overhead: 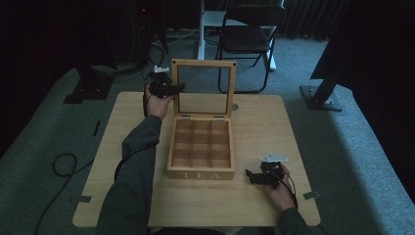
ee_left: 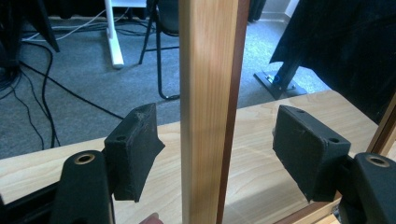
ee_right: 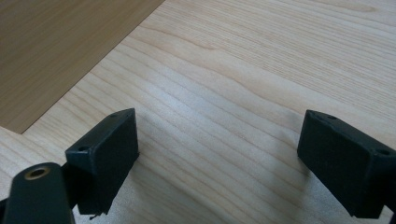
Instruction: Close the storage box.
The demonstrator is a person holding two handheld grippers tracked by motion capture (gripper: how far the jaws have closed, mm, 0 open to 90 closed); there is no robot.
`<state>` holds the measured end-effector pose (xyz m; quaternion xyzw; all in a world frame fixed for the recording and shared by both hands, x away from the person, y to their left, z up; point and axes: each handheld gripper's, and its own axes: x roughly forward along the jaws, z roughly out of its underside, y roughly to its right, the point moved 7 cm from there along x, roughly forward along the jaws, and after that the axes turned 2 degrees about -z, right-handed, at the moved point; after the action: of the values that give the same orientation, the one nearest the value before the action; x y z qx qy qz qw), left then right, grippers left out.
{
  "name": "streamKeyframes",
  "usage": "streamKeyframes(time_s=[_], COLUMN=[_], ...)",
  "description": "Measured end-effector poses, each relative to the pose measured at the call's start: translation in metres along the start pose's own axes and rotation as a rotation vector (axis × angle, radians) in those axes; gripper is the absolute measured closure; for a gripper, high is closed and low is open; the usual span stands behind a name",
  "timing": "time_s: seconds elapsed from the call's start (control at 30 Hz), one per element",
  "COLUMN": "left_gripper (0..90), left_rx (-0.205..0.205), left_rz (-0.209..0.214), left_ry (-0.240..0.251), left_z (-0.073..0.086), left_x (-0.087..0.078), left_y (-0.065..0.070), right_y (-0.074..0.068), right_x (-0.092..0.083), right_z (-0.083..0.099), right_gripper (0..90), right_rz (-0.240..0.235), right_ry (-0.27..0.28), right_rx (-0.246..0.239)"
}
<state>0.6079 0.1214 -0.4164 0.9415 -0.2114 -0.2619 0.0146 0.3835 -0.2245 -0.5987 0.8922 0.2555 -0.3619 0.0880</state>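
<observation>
Wooden tea box (overhead: pixel 200 147) sits mid-surface, its glass-paned lid (overhead: pixel 203 88) standing upright at the far side. I note my left claw (overhead: pixel 177 88) (ee_left: pixel 215 149) at the lid's left frame post: jaws spread wide with the post between them, neither pad touching it. My right claw (overhead: pixel 249 176) (ee_right: pixel 217 158) hovers low over bare surface (overhead: pixel 264 127) just right of the box's front corner, jaws wide apart and gripping nothing. Open surface lies right of and in front of the box; the near edge runs close behind the right hand (overhead: pixel 280 191)
</observation>
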Motion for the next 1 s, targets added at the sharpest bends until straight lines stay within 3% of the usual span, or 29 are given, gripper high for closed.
streamKeyframes(time_s=[0.1,0.23,0.73,1.0], left_gripper=[31.7,30.9,35.1,37.9], left_rx=[0.008,0.049,0.001,0.013], left_rz=[0.016,0.016,0.017,0.028], left_ry=[0.001,-0.009,-0.018,-0.011], left_z=[-0.005,-0.010,-0.019,-0.016], left_x=[0.002,0.004,0.002,-0.010], left_y=[0.004,0.010,0.009,0.013], right_y=[0.000,-0.001,-0.002,-0.002], right_x=[0.000,0.000,-0.001,-0.001], right_z=[0.000,0.000,0.001,0.001], right_gripper=[12.0,12.0,12.0,12.0], right_rz=[-0.002,-0.002,-0.003,-0.004], right_ry=[0.000,0.000,-0.001,0.000], right_rx=[0.000,-0.002,-0.003,-0.005])
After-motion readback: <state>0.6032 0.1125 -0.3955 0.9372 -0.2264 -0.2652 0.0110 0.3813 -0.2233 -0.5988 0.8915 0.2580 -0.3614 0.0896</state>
